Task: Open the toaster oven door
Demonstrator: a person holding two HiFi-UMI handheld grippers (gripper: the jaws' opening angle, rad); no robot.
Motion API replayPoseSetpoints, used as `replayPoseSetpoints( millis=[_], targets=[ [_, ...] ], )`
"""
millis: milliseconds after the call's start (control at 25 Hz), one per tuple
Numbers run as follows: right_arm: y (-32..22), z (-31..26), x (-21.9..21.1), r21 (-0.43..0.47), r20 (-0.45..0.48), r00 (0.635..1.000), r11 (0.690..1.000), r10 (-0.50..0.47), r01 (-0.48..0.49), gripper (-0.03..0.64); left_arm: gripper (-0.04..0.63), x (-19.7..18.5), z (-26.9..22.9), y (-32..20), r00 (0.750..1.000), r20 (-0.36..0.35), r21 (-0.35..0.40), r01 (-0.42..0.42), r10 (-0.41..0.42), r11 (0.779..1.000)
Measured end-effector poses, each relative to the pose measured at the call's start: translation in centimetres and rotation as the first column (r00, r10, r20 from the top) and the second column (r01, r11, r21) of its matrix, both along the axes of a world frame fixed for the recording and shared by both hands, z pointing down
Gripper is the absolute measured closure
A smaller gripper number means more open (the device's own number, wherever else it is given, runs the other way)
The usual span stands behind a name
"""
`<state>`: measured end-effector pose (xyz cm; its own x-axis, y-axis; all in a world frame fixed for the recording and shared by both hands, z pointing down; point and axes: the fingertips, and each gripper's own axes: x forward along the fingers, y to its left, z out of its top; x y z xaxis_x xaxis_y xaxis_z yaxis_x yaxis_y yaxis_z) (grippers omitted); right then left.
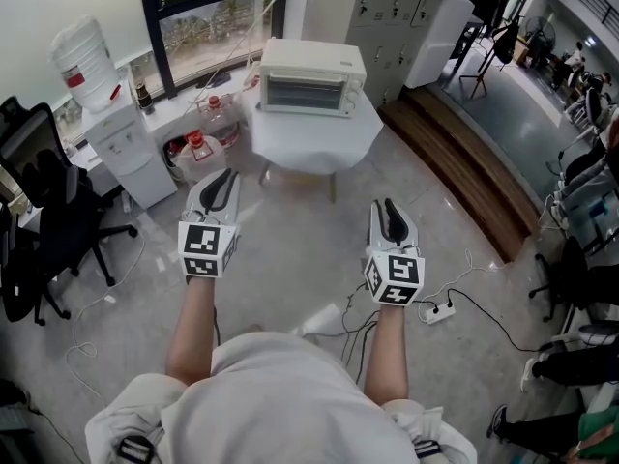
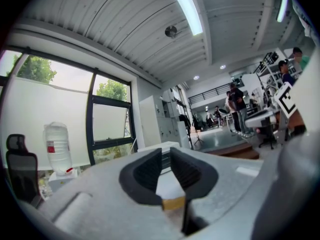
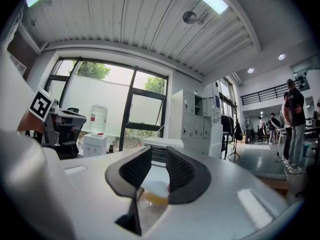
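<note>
The white toaster oven (image 1: 309,77) stands with its glass door closed on a small table draped in white (image 1: 314,138), ahead of me across the floor. My left gripper (image 1: 223,176) and right gripper (image 1: 387,206) are held side by side at waist height, both pointing level toward the oven and well short of it. In the left gripper view the dark jaws (image 2: 166,154) stand a little apart with nothing between them, and the oven (image 2: 150,146) shows beyond. In the right gripper view the jaws (image 3: 159,151) are likewise parted and empty, with the oven (image 3: 170,142) straight ahead.
A water dispenser (image 1: 121,138) and water jugs (image 1: 198,151) stand left of the table. A black office chair (image 1: 44,201) is at far left. A power strip (image 1: 437,311) and cables lie on the floor at right, near a wooden step (image 1: 464,167). People stand far off at right.
</note>
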<state>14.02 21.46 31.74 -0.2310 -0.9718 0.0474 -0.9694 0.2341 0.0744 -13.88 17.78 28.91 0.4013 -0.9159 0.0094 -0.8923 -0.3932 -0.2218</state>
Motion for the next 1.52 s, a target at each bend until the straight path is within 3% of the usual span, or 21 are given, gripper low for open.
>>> replayPoseSetpoints(
  millis=[280, 920, 1520],
  targets=[
    [-0.2, 0.1, 1.2, 0.013, 0.011, 1.0, 1.0, -0.024, 0.024, 0.543, 0.543, 1.7, 0.2, 0.0, 1.0, 0.015, -0.003, 0.004, -0.004, 1.0],
    [-1.8, 1.6, 8.7, -0.005, 0.019, 0.996, 0.996, -0.089, 0.089, 0.543, 0.541, 10.5, 1.1, -0.5, 0.999, 0.045, -0.015, 0.024, -0.023, 1.0],
    [-8.9, 3.2, 9.3, -0.02, 0.03, 0.994, 0.994, -0.108, 0.108, 0.543, 0.538, 11.5, 2.6, -7.2, 0.999, 0.038, -0.028, 0.034, -0.033, 0.999]
  ],
)
